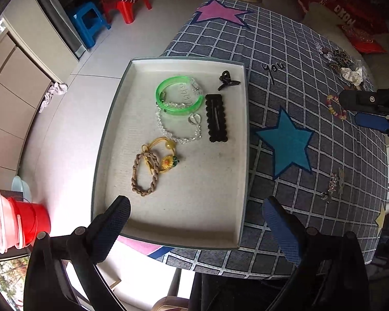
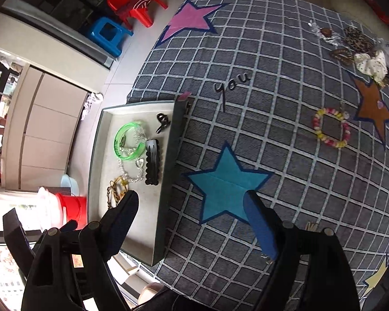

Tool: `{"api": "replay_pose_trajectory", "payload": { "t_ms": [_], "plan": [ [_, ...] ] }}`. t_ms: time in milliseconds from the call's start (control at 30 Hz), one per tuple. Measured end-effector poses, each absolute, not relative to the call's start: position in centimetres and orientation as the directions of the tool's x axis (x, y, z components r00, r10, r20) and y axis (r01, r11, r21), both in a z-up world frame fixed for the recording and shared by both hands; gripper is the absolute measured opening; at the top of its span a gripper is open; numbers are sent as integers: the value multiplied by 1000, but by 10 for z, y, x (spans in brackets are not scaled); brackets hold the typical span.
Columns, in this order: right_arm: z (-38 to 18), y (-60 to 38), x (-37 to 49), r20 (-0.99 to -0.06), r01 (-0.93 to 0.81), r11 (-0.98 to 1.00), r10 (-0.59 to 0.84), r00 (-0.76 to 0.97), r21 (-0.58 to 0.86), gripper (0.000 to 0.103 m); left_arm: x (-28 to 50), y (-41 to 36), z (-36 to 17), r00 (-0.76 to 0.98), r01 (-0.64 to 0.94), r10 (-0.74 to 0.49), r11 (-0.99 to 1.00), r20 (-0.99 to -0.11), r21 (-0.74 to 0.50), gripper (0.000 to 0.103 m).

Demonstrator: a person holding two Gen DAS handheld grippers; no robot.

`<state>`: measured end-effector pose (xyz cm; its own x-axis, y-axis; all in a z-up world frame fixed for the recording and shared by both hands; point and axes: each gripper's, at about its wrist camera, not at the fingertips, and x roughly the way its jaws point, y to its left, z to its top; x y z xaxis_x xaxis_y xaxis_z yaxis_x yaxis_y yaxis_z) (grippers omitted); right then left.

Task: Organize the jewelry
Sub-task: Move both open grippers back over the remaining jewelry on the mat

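A shallow white tray (image 1: 194, 197) sits on the checked tablecloth (image 1: 285, 51). It holds a green bangle (image 1: 179, 96), a clear bead bracelet (image 1: 179, 134), a black scalloped hair clip (image 1: 216, 119), a small black claw clip (image 1: 227, 80), a yellow flower hair tie (image 1: 166, 160) and a braided brown band (image 1: 145, 173). My left gripper (image 1: 195, 202) hangs open above the tray's near end with nothing in it. My right gripper (image 2: 190, 197) is open and empty over the tray's right wall (image 2: 172, 160) and a blue star patch (image 2: 225, 186). A pink and yellow bead bracelet (image 2: 330, 127) lies on the cloth to the right.
Scrunchies and wrapped pieces (image 2: 363, 51) are piled at the far right of the table. Small silver clips (image 1: 333, 184) lie near the right front edge. The tray overhangs the table's left edge. On the floor stand a red bucket (image 1: 31, 220), a blue stool (image 1: 90, 23) and a red chair (image 1: 122, 0).
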<state>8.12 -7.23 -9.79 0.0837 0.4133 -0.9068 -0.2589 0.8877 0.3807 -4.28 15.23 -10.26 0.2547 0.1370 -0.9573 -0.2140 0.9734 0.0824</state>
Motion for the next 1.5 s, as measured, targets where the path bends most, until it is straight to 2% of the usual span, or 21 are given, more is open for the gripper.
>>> {"api": "replay_pose_trajectory", "payload": {
  "t_ms": [100, 267, 467, 700, 933, 1100, 1433, 1467, 1500],
  "plan": [
    [-92, -94, 78, -917, -292, 894, 384, 110, 340, 85, -41, 133, -93, 274, -230, 137, 971, -952, 73, 103],
    [-80, -130, 71, -921, -362, 880, 371, 121, 308, 85, -36, 98, -85, 266, -247, 224, 956, -938, 159, 103],
    [-81, -173, 67, -926, -357, 887, 356, 124, 293, 85, -40, 62, -90, 245, -218, 180, 968, -953, 127, 103],
    [-91, -241, 56, -927, -255, 924, 333, 172, 285, 85, -46, 44, -111, 210, -253, 143, 963, -967, 87, 103],
    [-130, -285, 41, -967, -181, 952, 254, 26, 246, 85, -43, 16, -143, 163, -196, 106, 978, -981, 73, 103],
    [-150, -290, 35, -970, -196, 950, 242, -28, 243, 85, -36, -11, -163, 150, -114, 150, 984, -977, 134, 103],
    [-174, -265, 41, -963, -253, 930, 259, -72, 268, 85, -26, -44, -195, 151, -72, 114, 992, -982, 104, 103],
    [-176, -264, 43, -963, -255, 929, 259, -72, 269, 85, -25, -46, -196, 153, -70, 112, 992, -982, 103, 102],
    [-177, -264, 46, -963, -257, 929, 258, -71, 268, 85, -23, -48, -198, 153, -64, 112, 993, -982, 103, 90]
  ]
}}
